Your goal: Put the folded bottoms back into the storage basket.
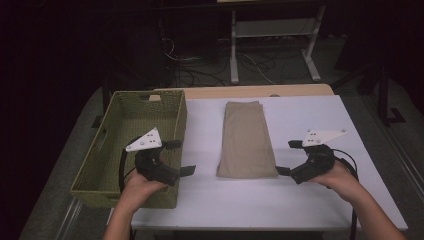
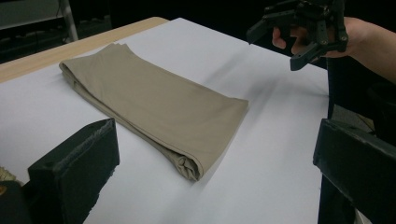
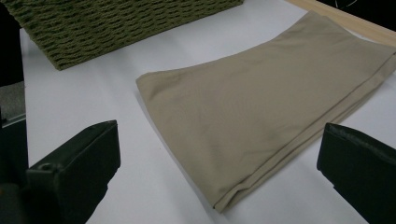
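Beige cloth, folded into a long flat rectangle (image 1: 246, 140), lies in the middle of the high view on the white-covered table (image 1: 310, 195), its long side running up the frame toward the bare wooden strip (image 1: 260, 92) at the table's far edge. At centre left of that view we see an olive-green woven rectangular basket (image 1: 112, 145) with a cut-out handle in its far wall, standing on the table's left side, near the cloth but apart from it.

Our left gripper (image 1: 180, 157) sits at lower left of centre, over the basket's near right corner, held in the left hand (image 1: 141, 186). Its jaws are spread wide and point toward the cloth. In the left gripper view the two black jaws stand far apart at the bottom corners with nothing between them, and the cloth (image 2: 154, 105) crosses the middle of the frame.

Our right gripper (image 1: 289, 157) is at lower right of centre, just beside the cloth's near right corner, gripped by the right hand (image 1: 340, 177). Its jaws are also spread wide (nothing is held). In the right gripper view the cloth (image 3: 261, 112) fills the centre, and the basket wall (image 3: 116, 23) runs along the upper left.
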Available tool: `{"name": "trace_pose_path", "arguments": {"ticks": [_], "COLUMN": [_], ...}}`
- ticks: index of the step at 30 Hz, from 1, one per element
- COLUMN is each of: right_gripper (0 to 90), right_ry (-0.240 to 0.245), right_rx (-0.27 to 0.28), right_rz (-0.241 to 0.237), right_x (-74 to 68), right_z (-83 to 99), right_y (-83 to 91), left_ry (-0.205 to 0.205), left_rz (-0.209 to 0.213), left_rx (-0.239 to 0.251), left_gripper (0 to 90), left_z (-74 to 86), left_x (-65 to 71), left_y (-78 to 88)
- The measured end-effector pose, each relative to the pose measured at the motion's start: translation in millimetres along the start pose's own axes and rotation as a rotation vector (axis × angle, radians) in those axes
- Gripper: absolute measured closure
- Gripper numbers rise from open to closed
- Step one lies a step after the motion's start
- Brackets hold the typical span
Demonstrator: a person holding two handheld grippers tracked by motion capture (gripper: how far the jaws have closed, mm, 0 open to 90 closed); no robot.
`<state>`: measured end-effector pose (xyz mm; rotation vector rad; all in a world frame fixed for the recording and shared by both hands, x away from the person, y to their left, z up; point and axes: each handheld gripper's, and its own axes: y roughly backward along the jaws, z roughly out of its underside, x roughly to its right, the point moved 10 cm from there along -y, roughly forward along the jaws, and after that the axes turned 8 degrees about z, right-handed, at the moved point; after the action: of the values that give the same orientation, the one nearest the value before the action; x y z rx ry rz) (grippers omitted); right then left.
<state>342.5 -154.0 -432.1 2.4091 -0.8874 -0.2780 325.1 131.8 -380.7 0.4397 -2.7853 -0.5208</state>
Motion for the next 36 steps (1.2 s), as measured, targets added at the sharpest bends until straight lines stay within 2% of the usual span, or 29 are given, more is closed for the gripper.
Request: {"name": "trace_pose_path", "arguments": {"ticks": [21,36], "right_gripper": [0.0,0.0], "right_ry": [0.024,0.051], "right_rx": [-0.022,-0.041], "right_rz": [-0.044,-0.085], "right_x": [-11.8,-23.6], "right_z": [-14.1,-23.2], "right_y": [-24.2,-47.8], "left_ry": [0.002,0.003], "left_rz": [0.001,0.003], "left_rx": [0.000,0.000], "left_gripper": [0.5,0.5], "left_z": [0.1,0.1], "left_x": [-0.1,-0.1], "left_y": [0.0,0.1]}}
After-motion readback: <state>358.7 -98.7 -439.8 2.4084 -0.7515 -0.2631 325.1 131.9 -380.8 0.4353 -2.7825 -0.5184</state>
